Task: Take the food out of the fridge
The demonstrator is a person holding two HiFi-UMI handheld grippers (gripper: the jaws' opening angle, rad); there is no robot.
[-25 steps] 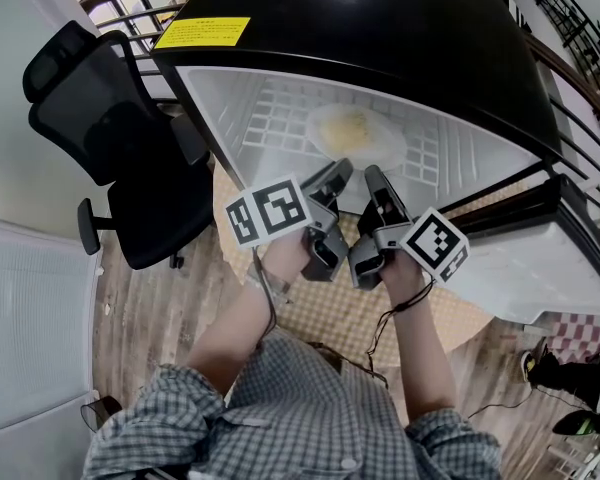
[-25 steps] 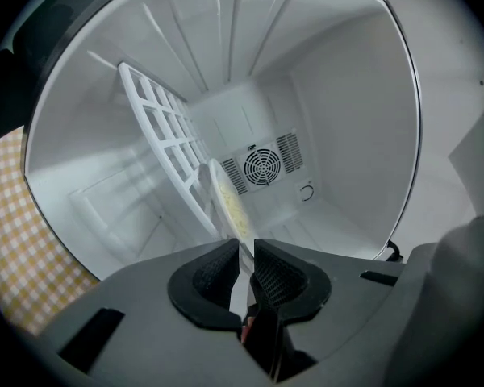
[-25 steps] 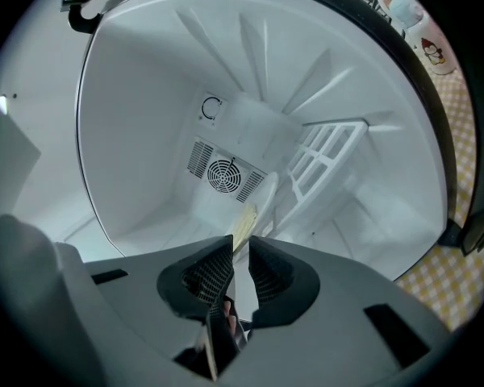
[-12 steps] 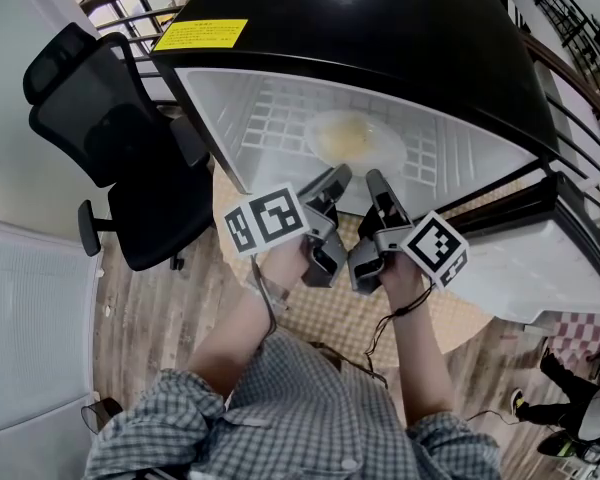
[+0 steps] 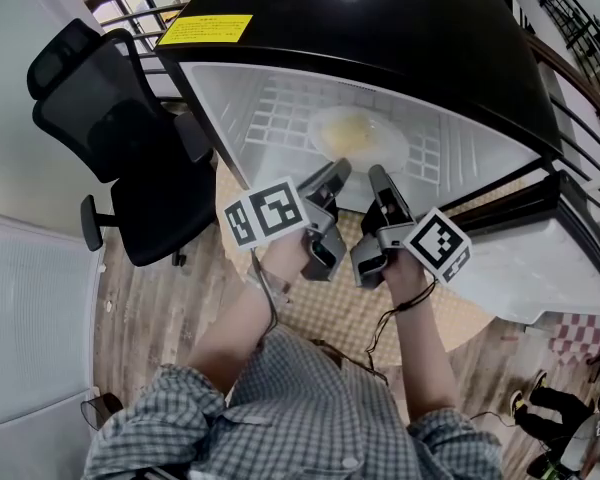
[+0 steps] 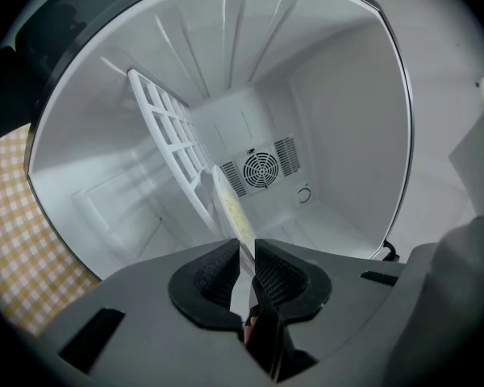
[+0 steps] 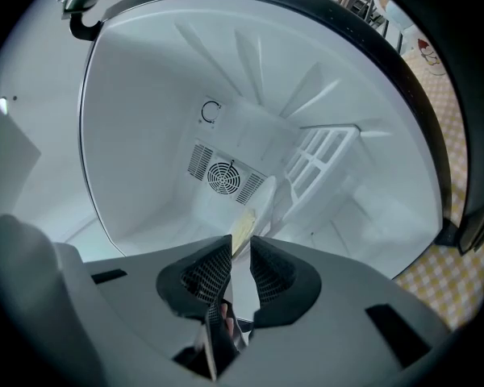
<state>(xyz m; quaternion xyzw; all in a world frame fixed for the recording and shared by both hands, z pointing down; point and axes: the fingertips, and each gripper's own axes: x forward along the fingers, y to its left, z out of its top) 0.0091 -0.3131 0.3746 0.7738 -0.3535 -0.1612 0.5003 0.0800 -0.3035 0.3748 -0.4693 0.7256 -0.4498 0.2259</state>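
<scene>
A white plate point(image 5: 358, 140) with pale yellow food point(image 5: 348, 128) rests on the white wire shelf point(image 5: 270, 118) inside the open black fridge point(image 5: 380, 18). My left gripper point(image 5: 337, 170) and right gripper point(image 5: 377, 175) reach side by side to the plate's near rim. In the left gripper view the plate point(image 6: 226, 204) shows edge-on and its rim runs down between the jaws of the left gripper point(image 6: 242, 256), which are shut on it. The right gripper view shows the same: the plate point(image 7: 244, 228) rim is pinched in the right gripper point(image 7: 240, 256).
The fridge stands on a round table with a checked cloth point(image 5: 330, 308). Its door point(image 5: 540, 258) hangs open at the right. A black office chair point(image 5: 120, 138) stands to the left. The fridge's back wall has a fan grille point(image 6: 260, 168).
Both grippers and the plate stay where they were. Only a person at the bottom right edge of the head view has shifted.
</scene>
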